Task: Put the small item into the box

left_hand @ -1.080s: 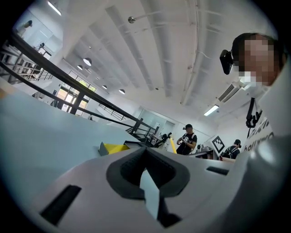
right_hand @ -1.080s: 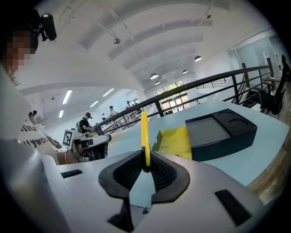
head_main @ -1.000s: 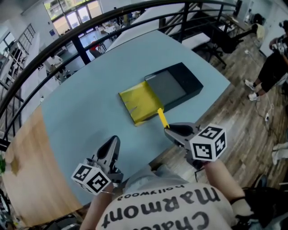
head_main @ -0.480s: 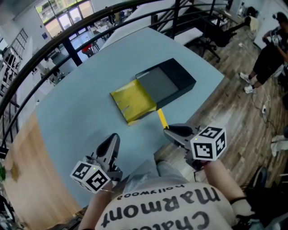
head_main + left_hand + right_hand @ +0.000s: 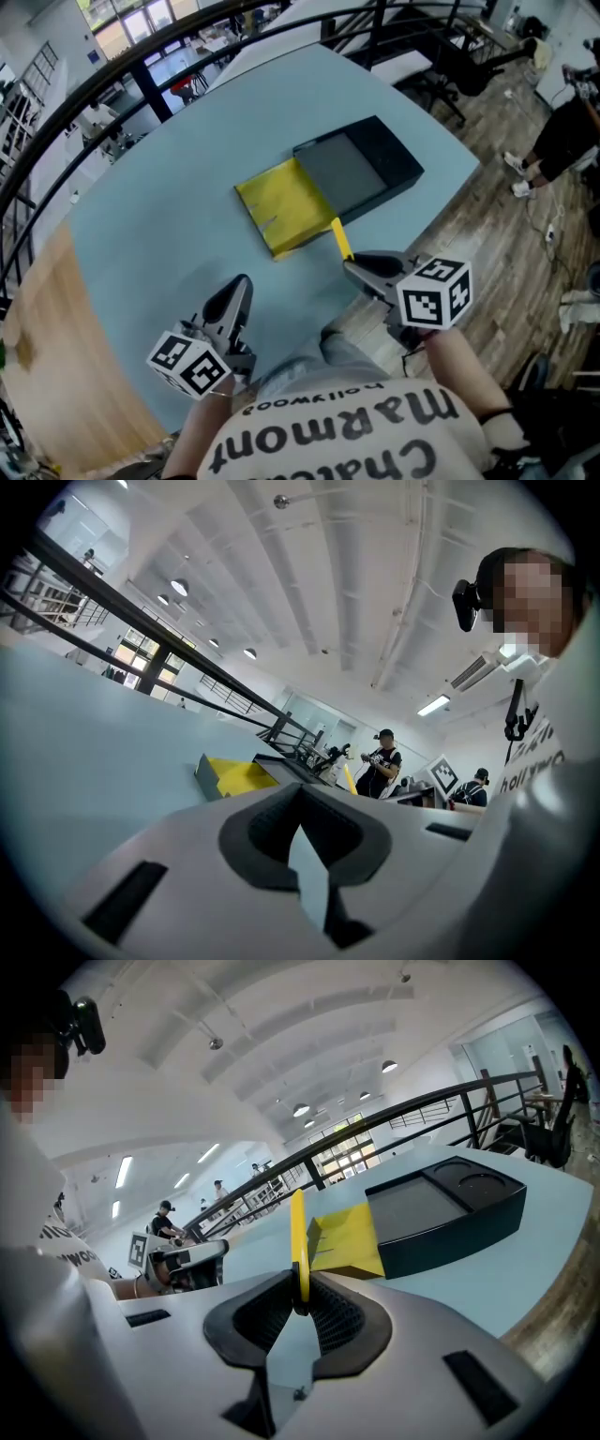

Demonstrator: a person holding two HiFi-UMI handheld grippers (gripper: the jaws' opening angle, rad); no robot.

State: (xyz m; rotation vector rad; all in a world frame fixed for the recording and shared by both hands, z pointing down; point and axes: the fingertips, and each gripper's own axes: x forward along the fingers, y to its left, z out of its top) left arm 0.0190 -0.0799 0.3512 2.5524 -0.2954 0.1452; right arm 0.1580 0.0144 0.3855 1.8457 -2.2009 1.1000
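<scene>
Pale-blue tabletop [image 5: 169, 187]: is spreading wide and open to the left of the box and between the left gripper and the tray; a wood-grain section [image 5: 47, 328] is adjoining it at the far left.
Table edges: the near edge is curving past just under the right gripper; the right edge is running close by the box, with wooden floor [image 5: 497, 225] lying beyond it.
Railing [image 5: 112, 80]: dark bars are arcing round the far side of the table.
Black box [image 5: 375, 159]: one; it is lying flat near the table's right edge, its shallow grey inside facing up.
Yellow tray [image 5: 281, 202]: one; it is sticking out of the box's near-left end and lying flat on the tabletop.
Yellow strip [image 5: 341, 241]: one, the small item; it is standing out of the right gripper's jaws, outside the box, with its far tip pointing at the tray's near corner. Whether it is touching the tray cannot be told.
Right gripper [image 5: 354, 269]: is pinching the strip's lower end between its ribbed pads, jaws nearly together, while hanging at the table's near edge.
Left gripper [image 5: 241, 284]: its jaws are meeting at the tips with nothing between them; it is hovering over open tabletop, well apart from the tray.
Count of tools: two grippers, each carrying one marker cube.
</scene>
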